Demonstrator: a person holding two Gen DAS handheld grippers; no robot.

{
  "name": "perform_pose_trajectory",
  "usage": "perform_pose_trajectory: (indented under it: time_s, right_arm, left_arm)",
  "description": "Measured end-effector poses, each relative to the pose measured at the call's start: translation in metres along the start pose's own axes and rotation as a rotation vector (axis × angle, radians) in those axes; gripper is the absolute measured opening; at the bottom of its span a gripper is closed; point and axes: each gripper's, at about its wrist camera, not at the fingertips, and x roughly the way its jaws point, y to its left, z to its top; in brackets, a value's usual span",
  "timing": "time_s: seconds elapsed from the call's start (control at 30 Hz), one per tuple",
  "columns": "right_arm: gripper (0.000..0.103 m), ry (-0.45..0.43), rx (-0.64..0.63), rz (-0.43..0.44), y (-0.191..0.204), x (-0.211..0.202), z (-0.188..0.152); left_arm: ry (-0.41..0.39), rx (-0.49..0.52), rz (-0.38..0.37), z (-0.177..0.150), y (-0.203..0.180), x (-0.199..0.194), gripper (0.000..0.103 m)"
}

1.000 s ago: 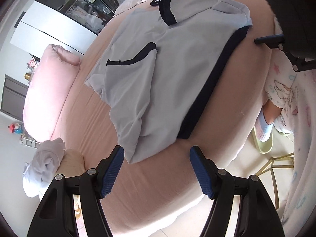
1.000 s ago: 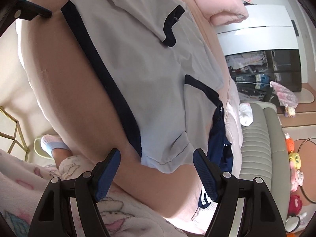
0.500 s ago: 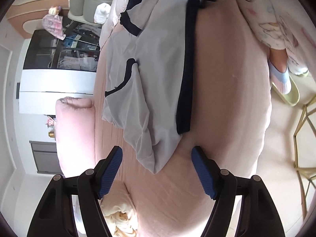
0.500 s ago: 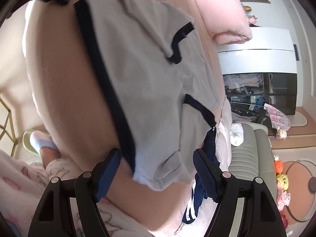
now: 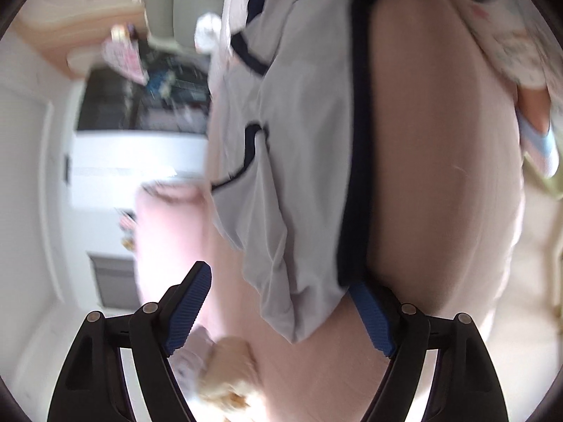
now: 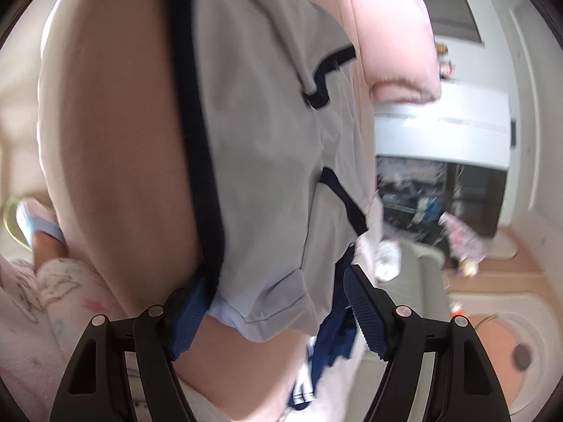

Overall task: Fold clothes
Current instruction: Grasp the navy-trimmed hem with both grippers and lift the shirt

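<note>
Straddling grey shirt (image 5: 302, 161) corners, both grippers angled down

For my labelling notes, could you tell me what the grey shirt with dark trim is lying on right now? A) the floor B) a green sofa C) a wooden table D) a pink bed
D: the grey shirt lies spread on the pink bed, its dark hem running along the sheet.
</note>
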Motion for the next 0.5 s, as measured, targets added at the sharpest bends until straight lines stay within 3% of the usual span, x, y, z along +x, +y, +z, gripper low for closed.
perform_pose_trajectory:
  time_s: [0.07, 0.17, 0.2, 0.23, 0.27, 0.3, 0.33, 0.5]
  right_arm:
    - [0.059, -0.008, -0.023, 0.018, 0.003, 0.000, 0.000]
    - [0.056, -0.015, -0.013, 0.039, 0.001, 0.002, 0.000]
    - [0.054, -0.018, -0.011, 0.069, 0.001, 0.002, 0.000]
    - [0.043, -0.022, -0.009, 0.099, 0.001, 0.001, -0.001]
    - [0.029, -0.025, -0.007, 0.129, 0.001, 0.000, -0.001]
    - [0.023, -0.029, -0.006, 0.159, 0.001, -0.001, -0.002]
    - [0.014, -0.031, -0.014, 0.184, 0.002, 0.000, -0.001]
    - [0.012, -0.022, 0.045, 0.272, -0.010, 0.005, 0.001]
  left_arm:
    - [-0.025, 0.015, 0.002, -0.002, -0.003, -0.001, 0.074]
    - [-0.016, -0.017, -0.079, -0.004, 0.006, 0.005, 0.066]
    - [-0.015, -0.027, -0.114, -0.005, 0.008, 0.007, 0.056]
    - [-0.018, -0.030, -0.152, -0.006, 0.010, 0.008, 0.039]
    - [-0.023, -0.030, -0.201, -0.007, 0.009, 0.005, 0.029]
    - [-0.027, -0.024, -0.233, -0.008, 0.005, 0.001, 0.008]
    - [-0.034, -0.012, -0.239, -0.008, 0.000, 0.001, 0.006]
    - [-0.036, 0.033, -0.170, -0.005, -0.015, -0.002, 0.005]
